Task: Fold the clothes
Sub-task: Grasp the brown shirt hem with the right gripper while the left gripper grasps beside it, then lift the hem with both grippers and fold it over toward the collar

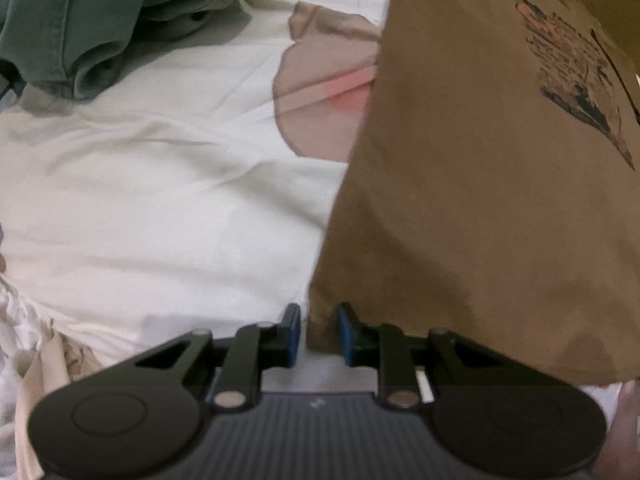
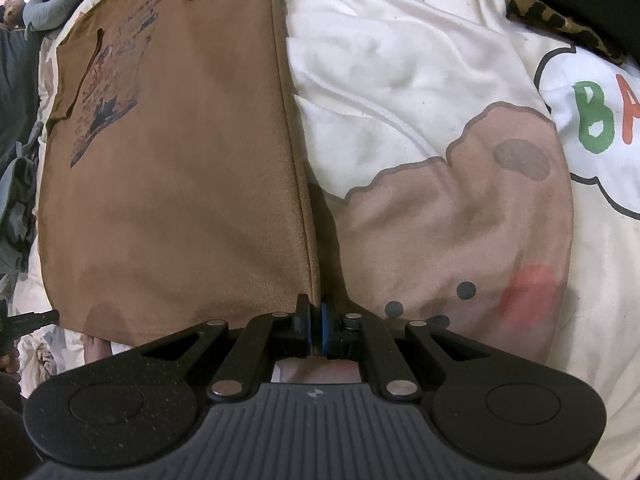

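Note:
A brown T-shirt [image 1: 480, 184] with a dark chest print lies flat on a printed bedsheet, collar at the far end. In the left wrist view my left gripper [image 1: 319, 334] stands a little open at the shirt's near corner. The fabric sits between the blue pads [image 1: 294, 332] with a sliver of gap on the left side. In the right wrist view the same T-shirt [image 2: 172, 168] fills the left half. My right gripper [image 2: 315, 322] is shut on the shirt's hemmed right edge at the near end.
The white bedsheet [image 1: 152, 208] carries a pink cartoon print [image 2: 460, 216] and coloured letters [image 2: 596, 116]. A heap of green and denim clothes [image 1: 88, 20] lies at the far left. A leopard-print item [image 2: 560, 20] and grey clothing [image 2: 16, 92] border the sheet.

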`<state>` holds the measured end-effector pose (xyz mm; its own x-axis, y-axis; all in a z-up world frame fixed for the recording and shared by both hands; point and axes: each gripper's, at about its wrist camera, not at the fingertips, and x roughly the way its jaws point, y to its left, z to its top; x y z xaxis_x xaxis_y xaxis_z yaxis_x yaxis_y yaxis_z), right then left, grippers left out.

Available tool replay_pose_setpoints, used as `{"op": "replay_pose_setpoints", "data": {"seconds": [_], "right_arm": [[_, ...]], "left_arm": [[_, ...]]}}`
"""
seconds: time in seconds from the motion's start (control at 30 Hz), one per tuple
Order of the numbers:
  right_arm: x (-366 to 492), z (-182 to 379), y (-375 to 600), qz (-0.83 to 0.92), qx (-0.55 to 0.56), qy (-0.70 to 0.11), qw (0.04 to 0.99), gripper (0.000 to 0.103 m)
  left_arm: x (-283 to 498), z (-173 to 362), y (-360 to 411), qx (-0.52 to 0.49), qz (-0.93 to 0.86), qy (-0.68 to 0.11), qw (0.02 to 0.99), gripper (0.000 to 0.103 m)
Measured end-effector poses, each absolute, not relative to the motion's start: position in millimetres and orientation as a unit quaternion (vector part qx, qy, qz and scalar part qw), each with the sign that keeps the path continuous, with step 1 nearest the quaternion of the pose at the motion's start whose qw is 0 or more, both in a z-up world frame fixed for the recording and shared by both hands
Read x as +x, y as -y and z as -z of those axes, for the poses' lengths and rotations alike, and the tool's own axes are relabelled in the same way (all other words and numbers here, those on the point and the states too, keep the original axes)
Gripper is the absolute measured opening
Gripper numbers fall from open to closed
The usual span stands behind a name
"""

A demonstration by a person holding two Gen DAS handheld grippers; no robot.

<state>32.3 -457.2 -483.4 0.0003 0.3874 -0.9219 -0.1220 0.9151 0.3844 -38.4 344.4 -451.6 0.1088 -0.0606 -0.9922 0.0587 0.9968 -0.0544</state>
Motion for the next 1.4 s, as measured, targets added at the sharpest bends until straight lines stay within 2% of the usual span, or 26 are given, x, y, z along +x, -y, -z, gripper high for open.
{"op": "replay_pose_setpoints", "data": {"seconds": [0.1, 0.17, 0.2, 0.8, 1.4], "right_arm": [[32, 483, 455, -0.184, 0.092, -0.682, 0.702, 0.003], [31, 483, 454, -0.185, 0.088, -0.681, 0.703, 0.003], [31, 482, 453, -0.186, 0.087, -0.680, 0.704, 0.003], [30, 429, 466, -0.211, 0.092, -0.647, 0.727, 0.002], [0, 407, 495, -0.182, 0.096, -0.660, 0.723, 0.002]], "left_arm": [[-40, 453, -344, -0.005, 0.035, -0.664, 0.747, 0.022], [-42, 450, -344, -0.004, 0.037, -0.663, 0.748, 0.013], [-44, 448, -344, -0.004, 0.038, -0.662, 0.748, 0.005], [-51, 359, -357, -0.025, 0.074, -0.651, 0.755, 0.004], [-101, 353, -351, -0.034, 0.090, -0.676, 0.730, 0.004]]}}
